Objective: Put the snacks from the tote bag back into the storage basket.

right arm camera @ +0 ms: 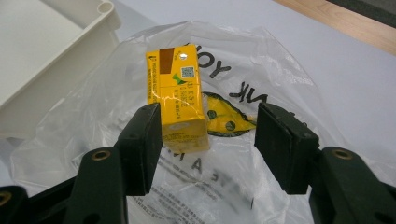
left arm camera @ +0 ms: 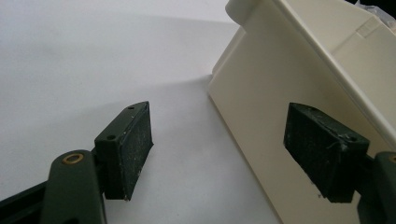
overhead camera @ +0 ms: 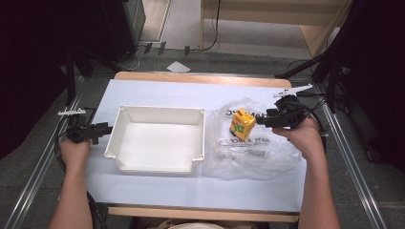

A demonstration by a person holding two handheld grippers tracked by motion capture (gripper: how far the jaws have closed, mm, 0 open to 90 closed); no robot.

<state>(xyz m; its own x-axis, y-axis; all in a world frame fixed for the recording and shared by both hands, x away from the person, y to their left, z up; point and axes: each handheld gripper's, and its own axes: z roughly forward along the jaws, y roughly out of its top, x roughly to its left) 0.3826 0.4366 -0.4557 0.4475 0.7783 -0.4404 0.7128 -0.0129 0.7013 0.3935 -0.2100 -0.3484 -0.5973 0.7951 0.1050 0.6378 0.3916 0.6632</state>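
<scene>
White sheeting covered the wooden table [overhead camera: 191, 93], with grey floor around it. Largest thing on it was a cream rectangular plastic tray [overhead camera: 157, 138], empty, just beyond the left gripper [overhead camera: 101, 129], whose jaws stood spread with nothing between them; in the left gripper view the tray's outer wall [left arm camera: 261, 116] lay close ahead of one pad. Next in size, a crumpled clear plastic bag with black lettering [overhead camera: 253, 152] spread out ahead of and beneath the right gripper [overhead camera: 260, 122]. A small yellow drink carton [overhead camera: 242, 124] stood on the bag, just in front of the right gripper's jaws. Those jaws stood wide apart; one pad [right arm camera: 144, 140] sat just beside the carton [right arm camera: 177, 93], contact uncertain.
</scene>
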